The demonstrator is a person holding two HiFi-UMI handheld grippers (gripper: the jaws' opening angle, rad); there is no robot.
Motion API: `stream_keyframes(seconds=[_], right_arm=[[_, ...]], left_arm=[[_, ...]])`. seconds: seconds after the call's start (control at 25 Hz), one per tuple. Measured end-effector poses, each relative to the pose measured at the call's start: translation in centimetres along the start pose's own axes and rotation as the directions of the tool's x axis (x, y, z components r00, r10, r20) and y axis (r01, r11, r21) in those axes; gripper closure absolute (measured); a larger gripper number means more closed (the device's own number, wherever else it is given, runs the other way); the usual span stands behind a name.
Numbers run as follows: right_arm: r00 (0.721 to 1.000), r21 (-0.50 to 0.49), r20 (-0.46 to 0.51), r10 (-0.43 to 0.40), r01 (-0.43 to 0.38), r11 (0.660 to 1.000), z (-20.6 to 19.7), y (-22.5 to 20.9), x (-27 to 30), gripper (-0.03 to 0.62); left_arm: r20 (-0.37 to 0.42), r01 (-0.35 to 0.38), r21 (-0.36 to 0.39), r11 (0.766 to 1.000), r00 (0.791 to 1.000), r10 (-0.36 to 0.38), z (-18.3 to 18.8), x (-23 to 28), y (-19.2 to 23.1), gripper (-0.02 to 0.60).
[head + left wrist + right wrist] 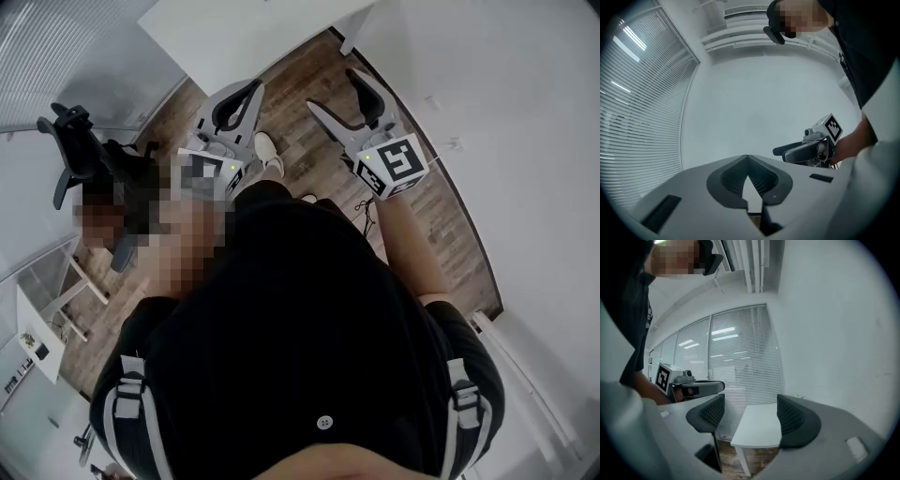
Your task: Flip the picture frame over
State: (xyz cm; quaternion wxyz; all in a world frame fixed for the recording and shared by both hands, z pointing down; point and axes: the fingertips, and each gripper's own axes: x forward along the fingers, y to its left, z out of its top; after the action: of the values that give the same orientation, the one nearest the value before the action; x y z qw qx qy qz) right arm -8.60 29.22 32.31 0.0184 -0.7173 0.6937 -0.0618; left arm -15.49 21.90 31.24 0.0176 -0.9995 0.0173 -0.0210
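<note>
Not started, no frame in view: L gripper (748, 161) clenched on nothing, R gripper (751, 414) released & empty, both short of white table (757, 427); next needs locating frame

You hold two grey two-jaw tools, the left tool (239, 94) and the right tool (335, 89), bearing two marker cubes (394, 164), one apiece. You have two white benches in sight: one large rectangular bench (234, 37) and one small bench (42, 342). There is one black swivel chair (80, 155) and one pale shoe (267, 148).
</note>
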Motion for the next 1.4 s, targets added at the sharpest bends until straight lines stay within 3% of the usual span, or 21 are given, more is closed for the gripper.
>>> stream_keyframes(seconds=[0.68,1.08,1.4], right_arm=[[0.996,-0.013,-0.083,0.012,-0.013,1.0,0.8,-8.3,21.7,0.235],[0.992,-0.007,-0.121,0.022,-0.023,1.0,0.1,-12.4,28.3,0.235],[0.982,-0.006,-0.165,0.097,-0.099,0.995,-1.0,-19.9,33.7,0.235]], left_arm=[[0.015,-0.016,-0.049,0.999,1.0,0.017,-0.9,9.7,20.2,0.577],[-0.001,-0.046,-0.073,0.996,0.999,0.046,-2.1,13.1,25.9,0.577],[-0.026,-0.155,-0.075,0.985,0.988,0.154,-3.2,19.0,28.7,0.577]])
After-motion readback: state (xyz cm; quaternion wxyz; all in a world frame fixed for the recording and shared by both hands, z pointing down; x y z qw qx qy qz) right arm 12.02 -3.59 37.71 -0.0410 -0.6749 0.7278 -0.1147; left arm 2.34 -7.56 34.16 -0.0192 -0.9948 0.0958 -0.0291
